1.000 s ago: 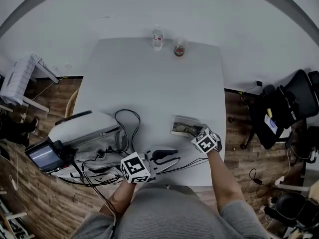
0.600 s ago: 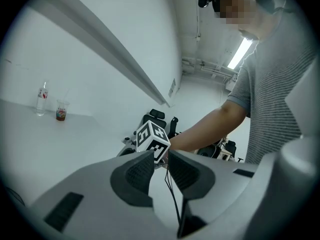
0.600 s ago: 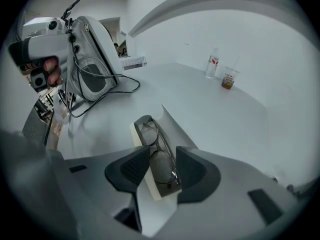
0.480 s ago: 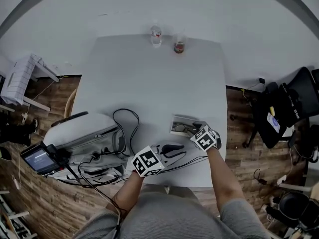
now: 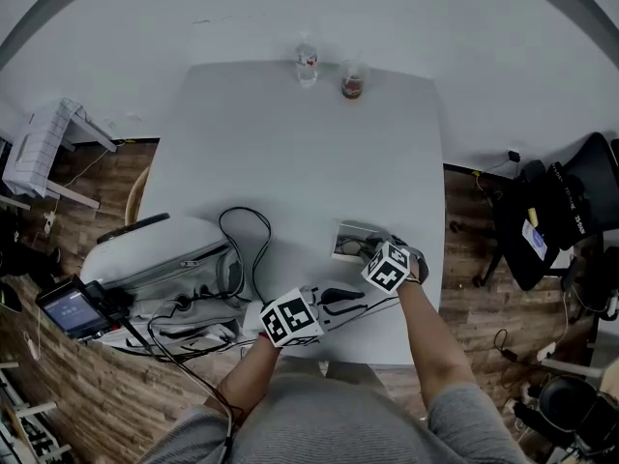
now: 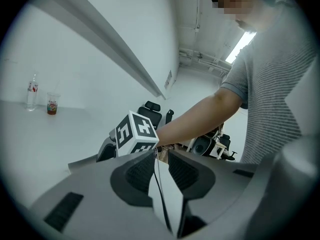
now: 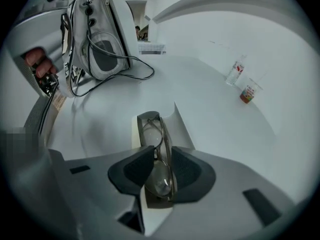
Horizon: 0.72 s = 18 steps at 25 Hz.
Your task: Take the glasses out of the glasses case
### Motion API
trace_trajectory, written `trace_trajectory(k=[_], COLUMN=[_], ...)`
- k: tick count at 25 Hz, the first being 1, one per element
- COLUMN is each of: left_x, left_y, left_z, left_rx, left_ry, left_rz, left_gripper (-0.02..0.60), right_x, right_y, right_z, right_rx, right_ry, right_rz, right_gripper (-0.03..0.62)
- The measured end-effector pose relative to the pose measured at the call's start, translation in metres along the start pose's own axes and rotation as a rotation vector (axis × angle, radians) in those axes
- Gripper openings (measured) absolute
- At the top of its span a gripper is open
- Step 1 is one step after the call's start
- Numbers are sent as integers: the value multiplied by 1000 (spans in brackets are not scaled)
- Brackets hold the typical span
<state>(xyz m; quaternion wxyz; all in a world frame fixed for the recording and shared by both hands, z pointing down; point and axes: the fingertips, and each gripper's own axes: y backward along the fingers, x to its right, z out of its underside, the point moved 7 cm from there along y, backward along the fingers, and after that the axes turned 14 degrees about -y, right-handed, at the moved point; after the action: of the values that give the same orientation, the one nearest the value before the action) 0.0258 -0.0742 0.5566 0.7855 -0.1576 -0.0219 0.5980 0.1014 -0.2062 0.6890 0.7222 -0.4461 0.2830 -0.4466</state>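
An open grey glasses case lies near the table's right edge, lid folded back. Thin metal-framed glasses lie folded inside it. My right gripper points steeply down into the case. Its jaws are closing, one on each side of the glasses near the bridge, and I see no firm press. My left gripper hovers low near the table's front edge, left of the case, pointing at the right gripper's marker cube. Its pads stand a narrow gap apart with nothing held.
A white-grey bag with black cables fills the front left. A bottle and a red-filled cup stand at the far edge. A small screen device and an office chair lie beyond the table.
My left gripper has moved right and down toward the case. My right gripper has rolled and sunk a little over the glasses.
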Motion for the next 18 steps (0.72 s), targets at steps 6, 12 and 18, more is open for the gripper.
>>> trace_trajectory(k=[6,12,18], left_x=[-1,-1,-3], left_y=[4,8,13], left_z=[-4,-6,-6], left_rx=[26,43,51], left_ry=[1,3,6], left_rz=[-10,-18,-29], left_gripper=[92,92,92], right_x=[-4,0,4], right_y=[-4,-4,-6], right_z=[-3,-12,-29], right_rx=[-59,-89,-103], right_ry=[96,45,-23], right_rz=[5,-56,-135], right_gripper=[107,106,106])
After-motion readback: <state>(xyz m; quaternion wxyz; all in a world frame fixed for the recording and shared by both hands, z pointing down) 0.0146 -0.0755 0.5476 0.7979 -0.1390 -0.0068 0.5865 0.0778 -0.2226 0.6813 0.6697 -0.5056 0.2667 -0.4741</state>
